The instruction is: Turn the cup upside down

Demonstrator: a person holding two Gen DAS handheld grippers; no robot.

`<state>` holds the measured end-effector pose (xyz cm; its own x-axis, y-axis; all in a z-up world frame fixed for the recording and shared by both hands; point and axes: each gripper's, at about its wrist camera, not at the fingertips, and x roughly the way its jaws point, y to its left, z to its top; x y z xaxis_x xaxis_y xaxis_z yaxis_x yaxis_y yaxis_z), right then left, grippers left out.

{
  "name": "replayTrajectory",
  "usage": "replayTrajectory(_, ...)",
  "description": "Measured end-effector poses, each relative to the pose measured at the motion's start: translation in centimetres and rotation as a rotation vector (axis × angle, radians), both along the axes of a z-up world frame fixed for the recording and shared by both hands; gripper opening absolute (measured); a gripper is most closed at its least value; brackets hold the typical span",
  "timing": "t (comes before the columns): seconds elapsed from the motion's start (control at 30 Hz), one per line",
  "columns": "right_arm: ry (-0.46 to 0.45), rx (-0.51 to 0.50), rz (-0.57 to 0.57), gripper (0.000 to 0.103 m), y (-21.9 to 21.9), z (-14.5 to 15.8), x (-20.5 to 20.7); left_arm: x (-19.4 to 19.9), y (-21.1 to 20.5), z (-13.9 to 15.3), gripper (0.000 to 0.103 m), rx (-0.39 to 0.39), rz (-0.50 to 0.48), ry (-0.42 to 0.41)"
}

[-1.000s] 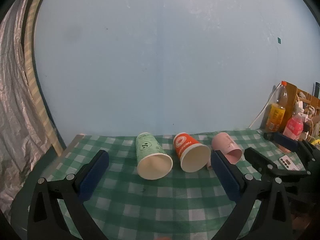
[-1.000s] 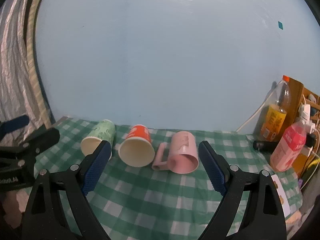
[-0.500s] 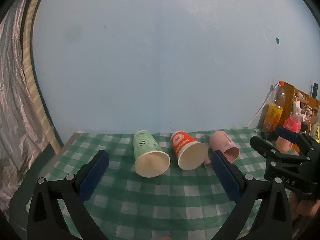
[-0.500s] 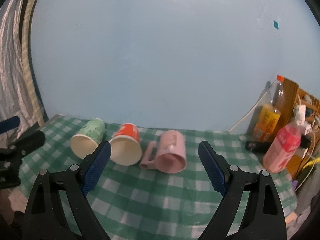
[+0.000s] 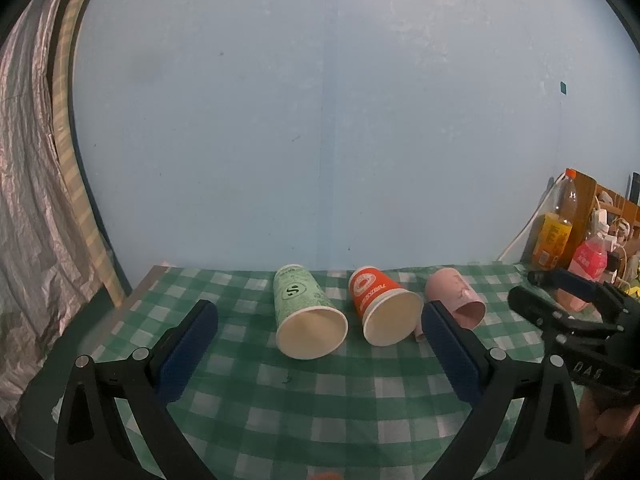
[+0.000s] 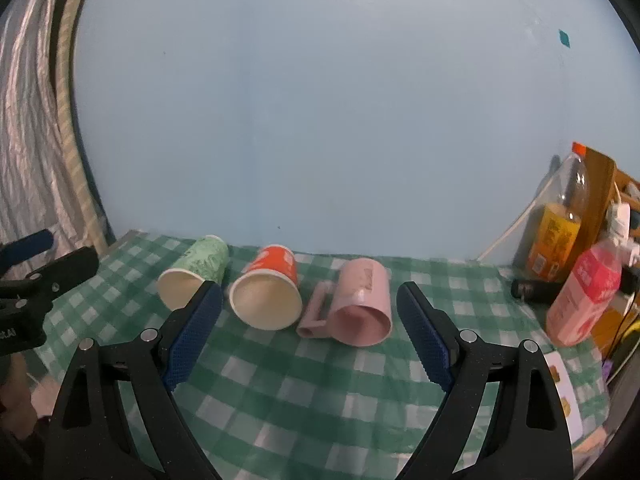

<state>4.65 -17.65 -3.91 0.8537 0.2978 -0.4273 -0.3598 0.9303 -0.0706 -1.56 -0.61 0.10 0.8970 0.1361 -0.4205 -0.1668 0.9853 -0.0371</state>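
Still approaching: both my claws, left claw [image 5: 320, 344] and right claw [image 6: 308, 332], spread empty before the pink ceramic mug [image 6: 360, 304] lying sideways; next I pinch its wall.

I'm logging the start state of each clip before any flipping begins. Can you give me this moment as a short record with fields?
surface: green checked tablecloth
green paper cup: on its side, mouth toward cameras, leftmost
orange paper cup: on its side, middle
pink mug: on its side, handle toward the orange cup, rightmost
left gripper: open, empty, short of the cups
right gripper: open, empty, short of the cups
clutter at right: orange drink bottle, pink bottle
flipped so far: none
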Motion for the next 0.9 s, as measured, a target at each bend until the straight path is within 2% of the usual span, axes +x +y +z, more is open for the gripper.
replayTrajectory(0.2, -0.015, 0.004, -0.026, 0.088, -0.46, 0.37, -0.16, 0.43, -0.17, -0.14, 0.103, -0.004, -0.01, 0.005)
replayTrajectory(0.57, -0.007, 0.013, -0.01, 0.088, -0.37, 0.29, -0.05, -0.29, -0.34, 0.38, 0.103, -0.004, -0.005, -0.051)
replayTrajectory(0.9, -0.008, 0.007, -0.011, 0.088, -0.35, 0.16, -0.07, -0.34, -0.4, 0.54, 0.103, -0.015, -0.031, -0.05)
